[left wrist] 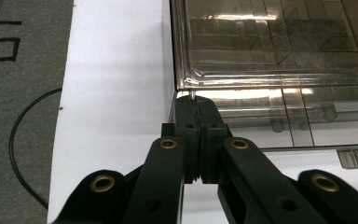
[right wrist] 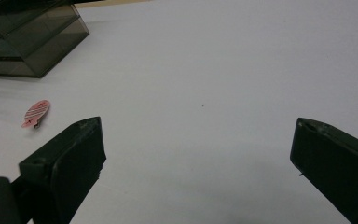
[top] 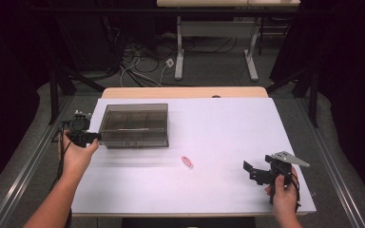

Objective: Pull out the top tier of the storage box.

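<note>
Left gripper (left wrist: pixel 196 105) was clamped shut at the corner of the smoky clear plastic organizer box (top: pixel 134 124); can't tell if it pinched anything. Right gripper (right wrist: pixel 198 154) sat wide open, empty, pink fish-shaped clip (top: pixel 187 161) nearby.

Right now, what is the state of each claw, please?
Left claw: closed, tips at the corner of the box; a grip on it cannot be told.
Right claw: open, holding nothing.
</note>
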{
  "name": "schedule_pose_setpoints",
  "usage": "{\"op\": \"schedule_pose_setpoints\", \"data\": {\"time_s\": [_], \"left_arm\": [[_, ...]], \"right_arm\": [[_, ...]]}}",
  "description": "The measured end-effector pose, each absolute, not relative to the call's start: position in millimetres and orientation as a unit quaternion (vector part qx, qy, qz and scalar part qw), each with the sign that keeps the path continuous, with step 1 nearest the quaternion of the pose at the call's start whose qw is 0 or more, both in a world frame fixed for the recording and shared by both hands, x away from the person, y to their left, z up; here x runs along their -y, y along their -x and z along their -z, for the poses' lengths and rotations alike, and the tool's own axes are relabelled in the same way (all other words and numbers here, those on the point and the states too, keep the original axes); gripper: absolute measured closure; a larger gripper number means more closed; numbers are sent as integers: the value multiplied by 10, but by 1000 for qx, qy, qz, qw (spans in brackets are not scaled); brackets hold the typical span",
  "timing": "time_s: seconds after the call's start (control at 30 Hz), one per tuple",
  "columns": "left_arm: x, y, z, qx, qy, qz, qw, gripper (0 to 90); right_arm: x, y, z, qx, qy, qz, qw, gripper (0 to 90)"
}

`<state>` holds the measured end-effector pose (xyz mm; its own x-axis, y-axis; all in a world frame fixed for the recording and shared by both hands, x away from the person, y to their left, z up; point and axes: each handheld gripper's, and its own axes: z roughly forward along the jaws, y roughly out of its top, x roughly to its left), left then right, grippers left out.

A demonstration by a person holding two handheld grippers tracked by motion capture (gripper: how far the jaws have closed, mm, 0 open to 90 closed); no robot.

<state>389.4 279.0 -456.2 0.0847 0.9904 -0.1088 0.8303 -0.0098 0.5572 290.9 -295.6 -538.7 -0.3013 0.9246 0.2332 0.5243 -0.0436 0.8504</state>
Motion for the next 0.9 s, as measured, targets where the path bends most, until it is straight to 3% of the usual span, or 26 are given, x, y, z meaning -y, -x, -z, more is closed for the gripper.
{"op": "schedule_pose_setpoints", "data": {"time_s": [0.9], "left_arm": [[-2822,-3738,4561,-663,-686,-147,263,893]], "right_arm": [[2967,-2912,5395,-657,-550,-467,217,27]]}}
